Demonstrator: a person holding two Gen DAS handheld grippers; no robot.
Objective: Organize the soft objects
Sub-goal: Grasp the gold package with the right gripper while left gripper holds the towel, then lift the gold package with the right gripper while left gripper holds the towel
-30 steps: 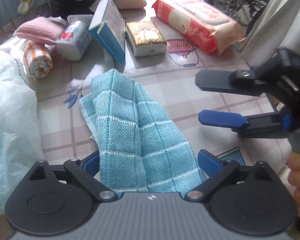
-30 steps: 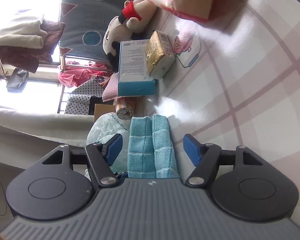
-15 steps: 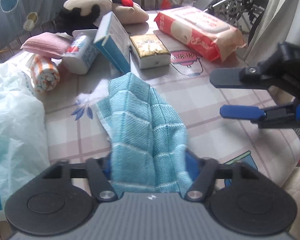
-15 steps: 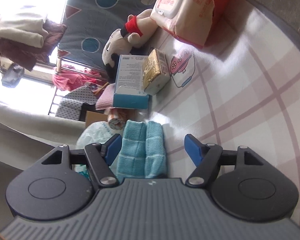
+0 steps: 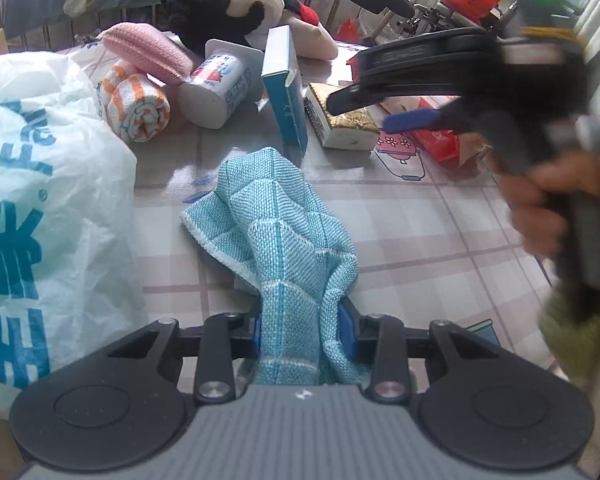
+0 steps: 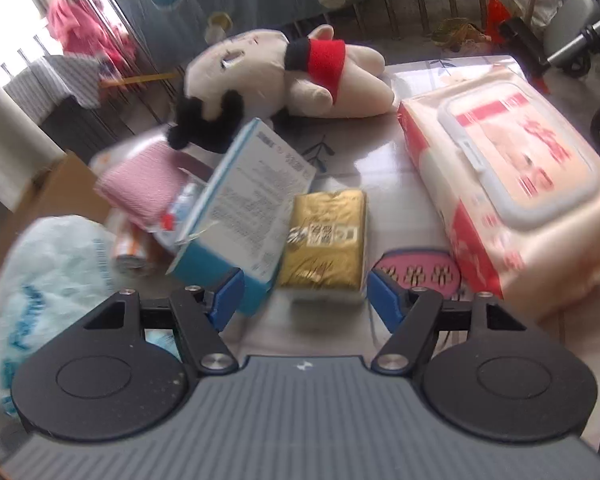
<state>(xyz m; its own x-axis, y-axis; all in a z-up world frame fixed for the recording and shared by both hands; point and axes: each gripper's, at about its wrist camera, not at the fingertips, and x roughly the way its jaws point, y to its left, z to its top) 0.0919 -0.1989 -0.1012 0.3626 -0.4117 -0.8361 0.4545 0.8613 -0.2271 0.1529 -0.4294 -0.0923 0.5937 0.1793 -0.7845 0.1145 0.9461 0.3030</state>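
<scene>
Progress looked early: the left gripper [image 5: 305, 330], its jaws just closed, pinched the teal checked woven cloth [image 5: 278, 216] on the pink-plaid table [image 5: 420, 216]. The right gripper [image 6: 305, 294] was spread and empty above the gold foil tissue pack [image 6: 326, 240]; the plush doll [image 6: 284, 76], pink knit roll [image 6: 140, 184] and striped rolled towel [image 5: 138, 106] lay unsorted.

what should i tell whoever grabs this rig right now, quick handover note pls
Left gripper: its jaws have just been closing and now pinch the near end of the blue cloth; the far end lies rumpled on the table.
Right gripper: open, holding nothing, in the air facing the gold tissue pack.
Other soft things lie untouched at the far side of the table: plush doll, pink cloth, striped rolled towel, wet wipes pack. White plastic bag lies left of the cloth.
Done: cloth gripped. Left: put it away, then the rest.
</scene>
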